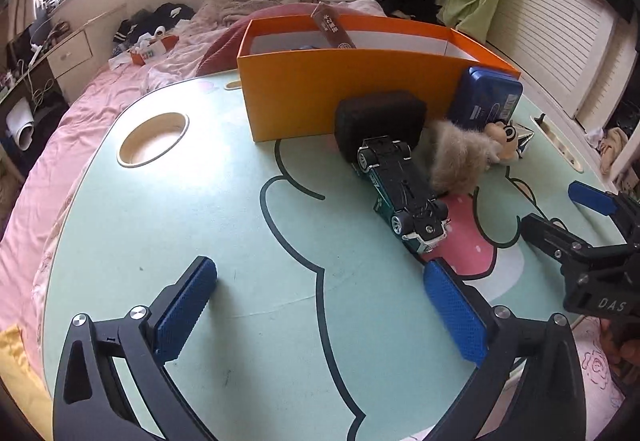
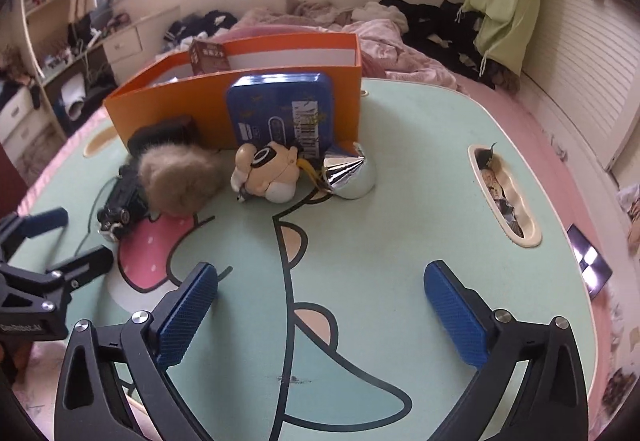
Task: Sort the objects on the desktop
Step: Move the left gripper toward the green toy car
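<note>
Left gripper point(image 1: 320, 305) and right gripper point(image 2: 320, 305): both spread wide, nothing held, over the mint table point(image 2: 380, 321). Toy car point(image 1: 400, 189), fur ball point(image 2: 180, 181), figurine point(image 2: 266, 171), blue tin point(image 2: 280, 113) sit against the orange box point(image 1: 320, 97).

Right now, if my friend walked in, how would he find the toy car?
Find the big orange box standing on the green cartoon table. In front of it sits a black block, and the toy car stretches from that block toward the grippers. It is the only long, dark green thing with wheels, lying beside a fluffy brown furry toy.
</note>
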A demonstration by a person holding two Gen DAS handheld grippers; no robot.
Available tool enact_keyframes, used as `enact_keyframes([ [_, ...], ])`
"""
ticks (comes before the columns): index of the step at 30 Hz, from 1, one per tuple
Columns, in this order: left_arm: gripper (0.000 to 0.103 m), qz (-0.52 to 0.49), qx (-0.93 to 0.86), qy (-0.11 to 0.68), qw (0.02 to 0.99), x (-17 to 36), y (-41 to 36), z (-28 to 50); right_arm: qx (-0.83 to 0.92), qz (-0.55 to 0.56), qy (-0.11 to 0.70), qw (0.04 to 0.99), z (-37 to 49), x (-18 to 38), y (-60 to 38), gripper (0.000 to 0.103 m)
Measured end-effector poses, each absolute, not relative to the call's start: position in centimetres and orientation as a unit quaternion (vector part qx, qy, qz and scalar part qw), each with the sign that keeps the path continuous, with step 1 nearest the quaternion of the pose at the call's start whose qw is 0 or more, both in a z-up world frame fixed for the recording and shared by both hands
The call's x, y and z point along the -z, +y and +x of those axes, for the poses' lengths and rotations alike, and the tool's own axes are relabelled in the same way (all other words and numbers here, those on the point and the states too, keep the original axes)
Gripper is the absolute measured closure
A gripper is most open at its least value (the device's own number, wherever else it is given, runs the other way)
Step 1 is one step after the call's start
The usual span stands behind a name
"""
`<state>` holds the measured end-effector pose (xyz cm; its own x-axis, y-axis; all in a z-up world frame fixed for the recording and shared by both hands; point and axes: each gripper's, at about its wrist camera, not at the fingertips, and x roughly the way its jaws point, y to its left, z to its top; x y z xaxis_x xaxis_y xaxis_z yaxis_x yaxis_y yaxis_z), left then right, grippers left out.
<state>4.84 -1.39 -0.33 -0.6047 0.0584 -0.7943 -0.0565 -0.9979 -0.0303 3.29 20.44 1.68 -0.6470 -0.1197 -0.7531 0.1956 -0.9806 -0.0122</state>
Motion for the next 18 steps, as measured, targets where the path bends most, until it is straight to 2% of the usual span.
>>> enact_keyframes([
  [12,0.0,-0.44,-0.897,-0.014,0.036,-0.3,-1.6,4.6,0.906,0.411,0.044,0.091,3.4,-1.4,20.3,0.0],
  [18,0.0,-0.396,-0.915,-0.006,0.071,-3.5,-0.3,4.9,0.906,0.41,0.045,0.091,3.4,-1.5,20.4,0.0],
])
